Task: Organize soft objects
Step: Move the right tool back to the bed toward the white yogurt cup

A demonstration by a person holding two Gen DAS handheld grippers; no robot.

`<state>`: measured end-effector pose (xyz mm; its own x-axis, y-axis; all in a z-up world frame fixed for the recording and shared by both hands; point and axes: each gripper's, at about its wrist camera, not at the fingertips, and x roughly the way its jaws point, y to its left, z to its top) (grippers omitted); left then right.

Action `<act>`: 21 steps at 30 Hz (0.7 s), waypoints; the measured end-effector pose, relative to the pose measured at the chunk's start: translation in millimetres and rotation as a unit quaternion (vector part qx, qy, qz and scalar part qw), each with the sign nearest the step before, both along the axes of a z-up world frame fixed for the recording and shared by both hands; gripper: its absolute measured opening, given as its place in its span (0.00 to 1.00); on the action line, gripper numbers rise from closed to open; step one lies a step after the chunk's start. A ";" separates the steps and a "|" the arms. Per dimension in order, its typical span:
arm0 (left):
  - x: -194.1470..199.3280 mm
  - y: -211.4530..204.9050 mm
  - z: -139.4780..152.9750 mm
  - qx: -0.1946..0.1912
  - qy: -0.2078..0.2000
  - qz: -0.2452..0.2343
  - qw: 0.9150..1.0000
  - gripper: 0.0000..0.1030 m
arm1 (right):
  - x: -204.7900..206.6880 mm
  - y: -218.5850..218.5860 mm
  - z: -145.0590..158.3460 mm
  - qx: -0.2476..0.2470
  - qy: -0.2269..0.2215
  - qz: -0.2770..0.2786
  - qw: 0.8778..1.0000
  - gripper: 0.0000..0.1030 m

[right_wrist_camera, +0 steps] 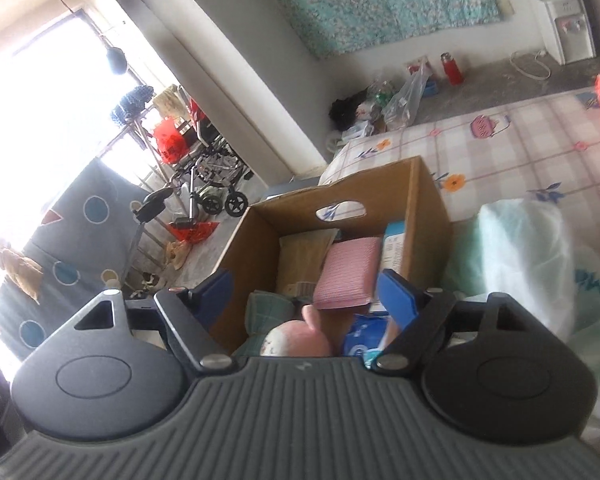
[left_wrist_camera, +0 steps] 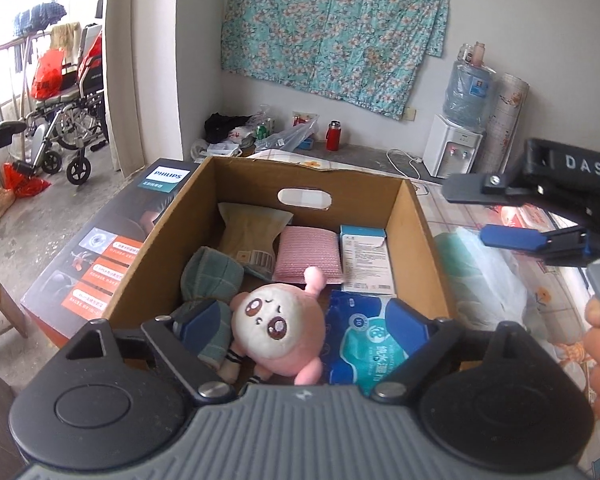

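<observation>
My left claw [left_wrist_camera: 300, 322] wide, nothing gripped, above near rim of cardboard box [left_wrist_camera: 420, 216]. Pink plush doll [left_wrist_camera: 278, 330] lies inside box at near wall, between green cloth bundle [left_wrist_camera: 212, 272] and blue tissue pack [left_wrist_camera: 364, 344]. My right claw [right_wrist_camera: 304, 300] also wide, empty, over same rim. Clear air above box; bagged bundle [right_wrist_camera: 524, 256] crowds box's right wall.

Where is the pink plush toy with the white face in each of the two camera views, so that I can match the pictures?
Left wrist view: the pink plush toy lies in the near part of the cardboard box, bottom centre, face fully visible.
Right wrist view: only the toy's head top shows, bottom centre, just above the gripper body.
Shared landmark: the pink ribbed pad, lying just behind the toy in the box.
</observation>
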<state>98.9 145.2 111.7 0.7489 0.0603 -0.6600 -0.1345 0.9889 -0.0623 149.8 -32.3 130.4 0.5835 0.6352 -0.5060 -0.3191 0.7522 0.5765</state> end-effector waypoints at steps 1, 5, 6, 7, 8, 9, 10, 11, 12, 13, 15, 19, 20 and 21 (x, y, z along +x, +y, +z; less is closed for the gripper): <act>-1.3 -4.2 0.7 0.004 -0.001 -0.002 1.000 0.89 | -3.4 -6.5 0.6 -0.011 -0.009 -0.005 1.000 0.78; -7.8 -20.6 3.7 0.011 -0.011 -0.014 1.000 0.89 | -21.3 -32.0 2.9 -0.070 -0.050 -0.024 0.996 0.78; -10.6 -25.7 4.4 0.010 -0.017 -0.021 1.000 0.89 | -28.7 -39.8 2.9 -0.090 -0.063 -0.031 0.993 0.78; -13.7 -32.0 6.0 0.009 -0.025 -0.030 0.999 0.89 | -36.0 -48.7 2.9 -0.109 -0.073 -0.038 0.991 0.79; -17.4 -38.3 6.9 0.006 -0.035 -0.041 0.999 0.90 | -43.6 -57.3 2.3 -0.127 -0.083 -0.044 0.987 0.79; -21.6 -45.7 7.1 0.003 -0.047 -0.056 0.997 0.93 | -51.9 -66.5 1.4 -0.144 -0.093 -0.052 0.984 0.80; -25.3 -55.0 6.8 0.001 -0.058 -0.074 0.996 0.94 | -62.7 -78.6 0.0 -0.165 -0.103 -0.064 0.979 0.82; -28.3 -65.2 6.0 -0.002 -0.065 -0.090 0.994 0.95 | -70.9 -87.7 -0.9 -0.182 -0.110 -0.075 0.974 0.82; -30.4 -74.0 5.1 -0.004 -0.069 -0.104 0.992 0.95 | -81.6 -100.7 -3.4 -0.202 -0.117 -0.089 0.968 0.82; -32.0 -85.2 3.2 -0.007 -0.072 -0.122 0.990 0.95 | -89.6 -110.6 -5.6 -0.215 -0.121 -0.100 0.964 0.82; -32.7 -107.1 -1.4 -0.013 -0.074 -0.155 0.985 0.95 | -109.1 -134.0 -11.8 -0.236 -0.122 -0.127 0.956 0.83; -35.9 -146.1 -14.9 -0.026 -0.074 -0.201 0.976 0.95 | -147.7 -181.4 -31.3 -0.248 -0.108 -0.181 0.946 0.83; -36.7 -155.8 -18.8 -0.031 -0.073 -0.214 0.974 0.95 | -155.2 -191.9 -36.4 -0.247 -0.100 -0.192 0.944 0.83; -37.3 -163.8 -22.4 -0.035 -0.073 -0.223 0.971 0.94 | -162.2 -202.2 -41.5 -0.245 -0.093 -0.203 0.943 0.83</act>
